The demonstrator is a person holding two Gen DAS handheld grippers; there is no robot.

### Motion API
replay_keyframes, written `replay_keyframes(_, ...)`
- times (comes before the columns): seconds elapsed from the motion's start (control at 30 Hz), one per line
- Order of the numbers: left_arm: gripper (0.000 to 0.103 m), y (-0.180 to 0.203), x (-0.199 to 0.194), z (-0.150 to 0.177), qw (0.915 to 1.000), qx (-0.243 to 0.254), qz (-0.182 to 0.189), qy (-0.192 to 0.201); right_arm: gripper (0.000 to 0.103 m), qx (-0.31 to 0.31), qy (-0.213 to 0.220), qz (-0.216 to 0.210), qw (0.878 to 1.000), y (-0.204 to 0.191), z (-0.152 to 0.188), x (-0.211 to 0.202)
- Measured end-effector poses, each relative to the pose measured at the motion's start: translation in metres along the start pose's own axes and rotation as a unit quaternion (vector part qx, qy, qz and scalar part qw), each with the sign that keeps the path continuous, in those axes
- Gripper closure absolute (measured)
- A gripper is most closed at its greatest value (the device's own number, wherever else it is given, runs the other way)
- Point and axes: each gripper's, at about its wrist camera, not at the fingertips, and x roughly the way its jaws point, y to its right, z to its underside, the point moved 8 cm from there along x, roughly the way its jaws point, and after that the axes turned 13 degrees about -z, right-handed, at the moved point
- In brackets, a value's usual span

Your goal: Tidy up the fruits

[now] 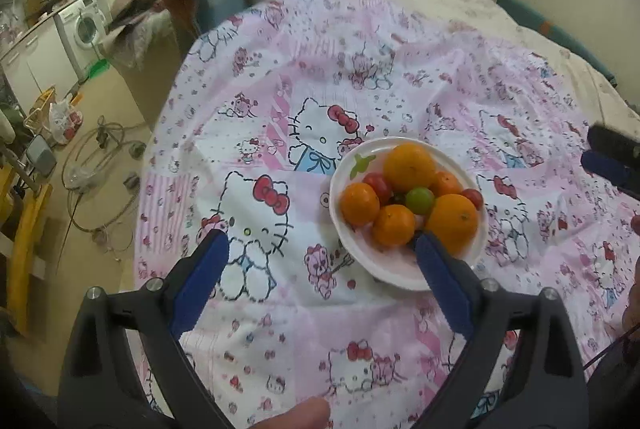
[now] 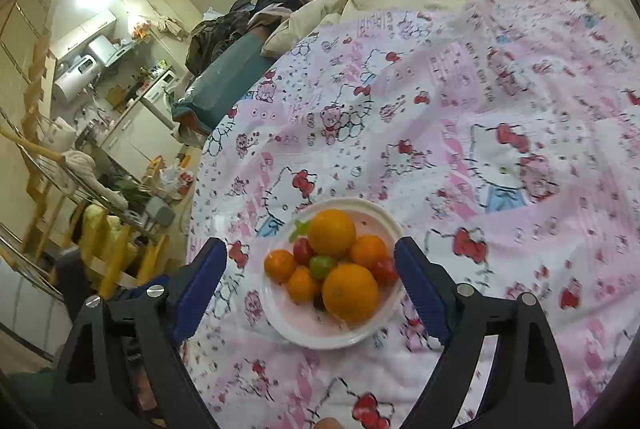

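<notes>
Near the bedspread (image 1: 360, 77) edge, the plate (image 1: 400, 275) sits amid open cloth.

plate (image 2: 394, 225): glossy white plastic | bedspread (image 1: 400, 69): soft printed cloth | oranges (image 2: 350, 293): dimpled, slightly shiny peel

oranges (image 2: 350, 293): 5 | red tomatoes (image 2: 303, 251): 2 | green tomato (image 2: 322, 266): 1 | plate (image 2: 280, 317): 1
</notes>
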Motion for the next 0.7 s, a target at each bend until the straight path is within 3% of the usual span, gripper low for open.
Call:
replay_keyframes(0.07,0.0,-0.004,-0.01,0.004,0.9999,-0.008,0.003,0.01,0.007,-0.014,0.0,0.018,1.0,-0.004,0.012,-0.008)
replay_keyframes(0.43,0.0,0.003,-0.06,0.028,0.9976,0.004,-0.001,0.07,0.004,-0.058,0.012,0.101,0.993,-0.025,0.081,-0.035)
replay_keyframes(0.7,0.0,0.002,-0.048,0.033,0.9986,-0.013,0.002,0.052,0.0,-0.076,0.034,0.117,0.99,-0.03,0.087,-0.031)
